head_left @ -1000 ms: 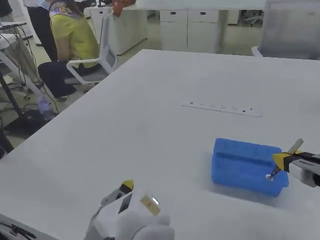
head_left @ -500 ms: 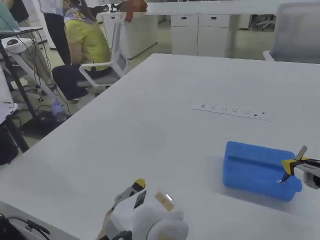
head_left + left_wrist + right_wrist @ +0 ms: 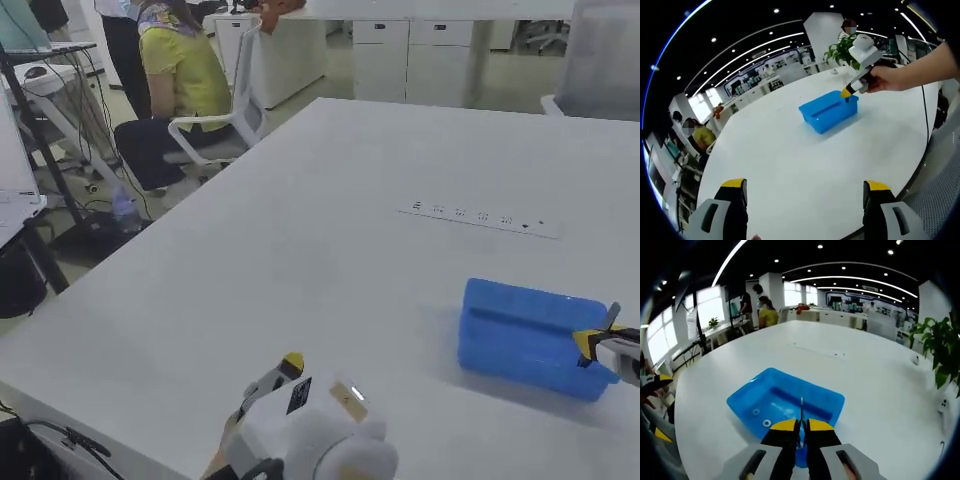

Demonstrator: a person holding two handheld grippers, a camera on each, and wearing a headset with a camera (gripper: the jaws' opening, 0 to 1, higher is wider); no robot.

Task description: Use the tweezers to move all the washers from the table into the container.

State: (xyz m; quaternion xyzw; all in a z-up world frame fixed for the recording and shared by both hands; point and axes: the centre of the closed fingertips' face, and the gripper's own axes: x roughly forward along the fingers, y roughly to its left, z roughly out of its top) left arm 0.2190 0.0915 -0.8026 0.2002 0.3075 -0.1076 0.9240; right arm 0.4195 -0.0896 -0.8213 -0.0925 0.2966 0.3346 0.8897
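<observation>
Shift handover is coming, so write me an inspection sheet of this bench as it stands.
Surface: white table, with a socket strip on it.
Job's things: blue container holds two washers; tweezers in the right gripper, tips over the container.
Clutter: nothing seen.
Grippers: left gripper open, holding nothing; right gripper shut on the tweezers.
Cables: dark cables below the table's near left edge.
Surroundings: seated person on a white chair, cabinets, potted plant.

Blue container [image 3: 520, 345], white table [image 3: 330, 250]; yellow tips on left tool [image 3: 804, 184] and right tool [image 3: 801, 426].
</observation>
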